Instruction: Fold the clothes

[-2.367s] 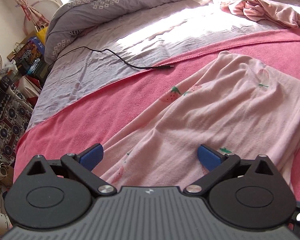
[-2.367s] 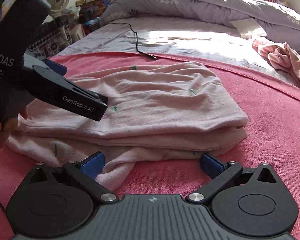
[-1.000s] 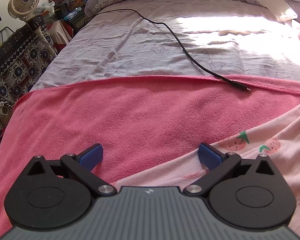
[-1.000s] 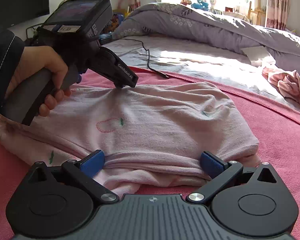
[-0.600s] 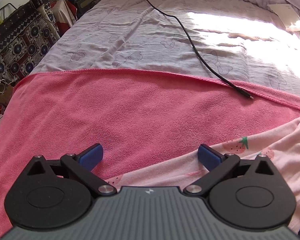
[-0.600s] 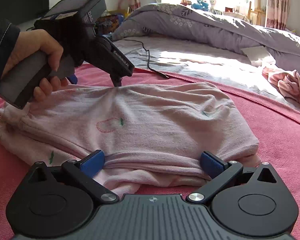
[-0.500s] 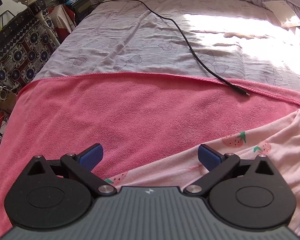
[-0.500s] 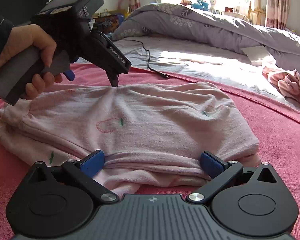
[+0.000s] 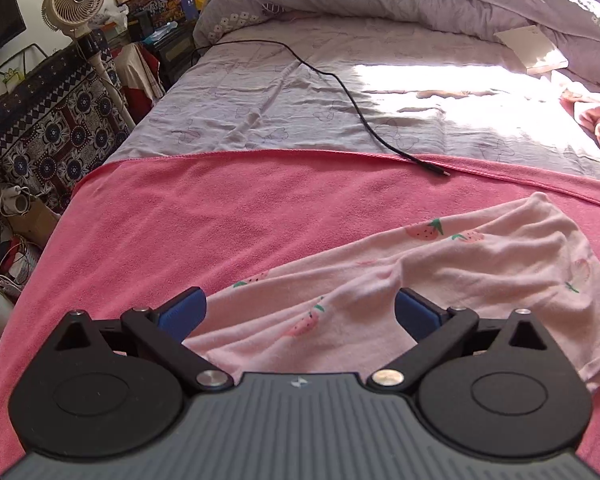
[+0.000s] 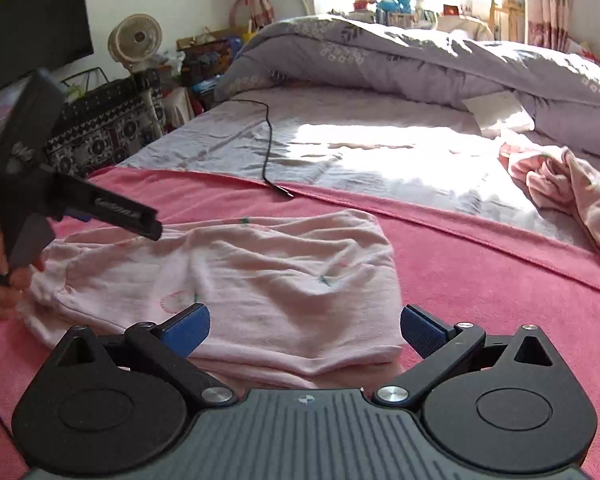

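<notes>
Since a moment ago we have drawn our left gripper (image 9: 298,306) back over the strawberry garment (image 10: 236,276), folded mid-frame on the pink towel (image 9: 228,216), both tongs wide and empty, right gripper (image 10: 304,324) ready at its near edge.

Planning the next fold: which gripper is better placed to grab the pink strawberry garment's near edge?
Right. The right gripper is open, facing the pale pink strawberry-print garment's folded near edge; the left gripper is open over its end.

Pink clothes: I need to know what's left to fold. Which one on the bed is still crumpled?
The plain pink garment bunched at the far right on the grey sheet. The strawberry-print one lies folded flat on the pink towel before the grippers.
</notes>
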{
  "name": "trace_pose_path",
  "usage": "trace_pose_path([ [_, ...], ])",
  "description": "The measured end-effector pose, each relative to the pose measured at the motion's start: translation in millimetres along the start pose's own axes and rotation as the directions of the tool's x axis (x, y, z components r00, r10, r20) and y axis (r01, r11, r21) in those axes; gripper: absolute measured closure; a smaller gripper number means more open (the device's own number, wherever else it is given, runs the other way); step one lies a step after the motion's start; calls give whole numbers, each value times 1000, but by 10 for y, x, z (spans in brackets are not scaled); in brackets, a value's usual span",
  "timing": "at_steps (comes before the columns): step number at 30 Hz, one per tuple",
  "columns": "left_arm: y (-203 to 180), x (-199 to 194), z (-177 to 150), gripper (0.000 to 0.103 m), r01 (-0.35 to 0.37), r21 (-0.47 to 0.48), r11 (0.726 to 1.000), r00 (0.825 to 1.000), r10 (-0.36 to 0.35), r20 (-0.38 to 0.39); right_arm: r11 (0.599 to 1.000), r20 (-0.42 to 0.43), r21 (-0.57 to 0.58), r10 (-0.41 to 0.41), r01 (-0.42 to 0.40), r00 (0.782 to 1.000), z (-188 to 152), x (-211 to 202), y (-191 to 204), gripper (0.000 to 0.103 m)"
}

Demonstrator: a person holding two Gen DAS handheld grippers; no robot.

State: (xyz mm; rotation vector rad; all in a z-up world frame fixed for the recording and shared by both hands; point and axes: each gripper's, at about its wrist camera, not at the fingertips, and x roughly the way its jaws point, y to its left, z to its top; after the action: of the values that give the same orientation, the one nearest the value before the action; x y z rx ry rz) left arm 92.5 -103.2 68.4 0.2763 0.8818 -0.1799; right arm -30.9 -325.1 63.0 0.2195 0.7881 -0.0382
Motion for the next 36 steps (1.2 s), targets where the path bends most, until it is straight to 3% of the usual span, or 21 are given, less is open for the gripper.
trace_pose_path([
  [3, -248, -57, -221, 1, -14, 126, 992, 1000, 16, -20, 982, -95, 189, -13, 30, 995, 77, 136, -426, 7],
  [5, -402, 57, -382, 1, -17, 207, 978, 997, 31, -68, 972, -124, 235, 11, 19, 992, 110, 240, -577, 12],
  [8, -413, 137, -471, 0, -25, 198, 980, 998, 36, -52, 959, -144, 279, 90, -47, 986, 165, 397, -677, 16],
  [11, -309, 162, -437, 0, 8, 136, 991, 996, 5, -92, 918, -207, 372, 224, -135, 952, 130, 649, -762, 17],
  [13, -260, 143, -431, 0, 13, 116, 993, 994, -1, -105, 885, -154, 430, 266, -178, 952, 103, 665, -828, 15],
  [14, -245, 130, -441, 0, 11, 113, 994, 994, 1, -105, 870, -153, 457, 281, -184, 947, 122, 661, -857, 19],
  [15, -230, 119, -462, 0, 11, 109, 994, 995, 1, -103, 857, -161, 471, 314, -207, 936, 143, 655, -868, 42],
  [16, -214, 123, -483, 0, 13, 99, 995, 995, -3, -105, 845, -182, 482, 358, -234, 916, 151, 662, -855, 55],
  [20, -131, 168, -509, 0, 36, 12, 999, 992, -34, -123, 834, -175, 499, 361, -234, 916, 61, 710, -894, 60],
  [23, -141, 164, -518, 0, 34, 11, 999, 992, -32, -118, 696, -93, 671, 421, -255, 902, -49, 778, -1111, 62],
  [26, -138, 153, -523, 0, 34, 7, 999, 993, -33, -114, 709, -101, 658, 418, -255, 903, 70, 727, -1030, 66],
  [30, -54, 9, -478, 1, -12, 7, 1000, 993, 12, -118, 734, -116, 631, 412, -253, 904, 242, 653, -905, 84],
  [33, 244, -269, -531, 1, -193, -44, 980, 978, 189, -82, 752, -128, 610, 406, -251, 905, 371, 597, -811, 86],
  [36, 734, -456, -710, 1, -299, -160, 941, 950, 277, -145, 784, -128, 529, 453, -326, 882, 606, 519, -401, 87],
])
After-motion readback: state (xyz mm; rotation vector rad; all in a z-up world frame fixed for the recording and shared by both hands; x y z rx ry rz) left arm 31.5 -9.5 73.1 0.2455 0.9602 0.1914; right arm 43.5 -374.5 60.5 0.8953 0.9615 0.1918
